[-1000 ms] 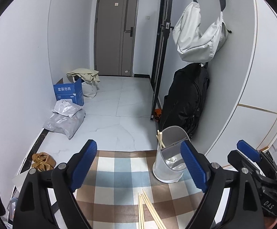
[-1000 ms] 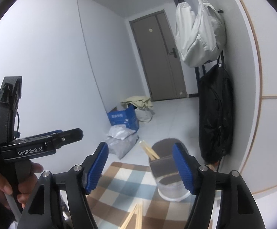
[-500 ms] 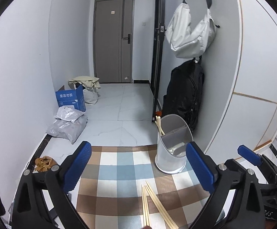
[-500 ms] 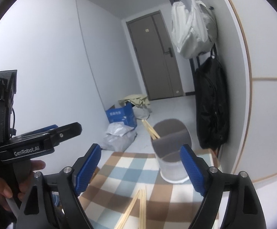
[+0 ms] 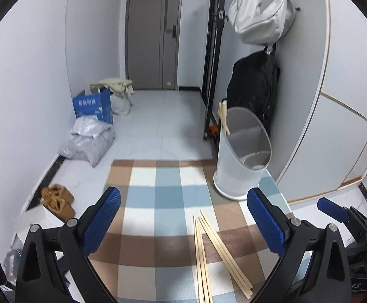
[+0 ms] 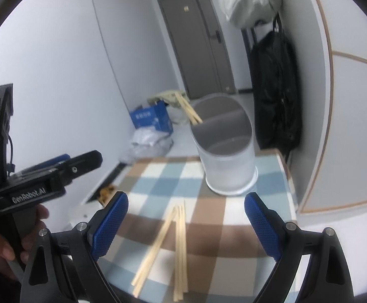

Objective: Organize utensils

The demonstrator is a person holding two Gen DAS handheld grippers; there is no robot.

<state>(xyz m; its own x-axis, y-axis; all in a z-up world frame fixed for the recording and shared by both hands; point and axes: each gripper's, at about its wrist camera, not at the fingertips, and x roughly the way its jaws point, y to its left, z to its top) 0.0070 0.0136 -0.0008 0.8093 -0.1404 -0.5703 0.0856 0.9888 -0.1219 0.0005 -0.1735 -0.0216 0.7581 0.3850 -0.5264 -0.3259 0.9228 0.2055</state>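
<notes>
Both the left gripper [image 5: 183, 217] and right gripper [image 6: 186, 217] have pulled back, released and empty — loose chopsticks [image 5: 208, 252] at 6 o'clock of the holder [image 5: 242, 156] come next.

checked cloth [image 5: 168, 197] ahead of the grippers: brown, pale blue, white squares. chopsticks [image 5: 203, 257] pale wood. holder [image 5: 241, 166] white-grey, translucent. gripper pads [image 5: 102, 222] blue, dotted texture, black frames. box [image 5: 92, 106] far left blue. backpack [image 5: 254, 88] black, hanging bag [image 5: 261, 15] off-white.

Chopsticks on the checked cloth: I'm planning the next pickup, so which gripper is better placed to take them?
Probably the right gripper: open, with the loose chopsticks centred between its fingers. The left gripper, also open, sees them off to its right.
</notes>
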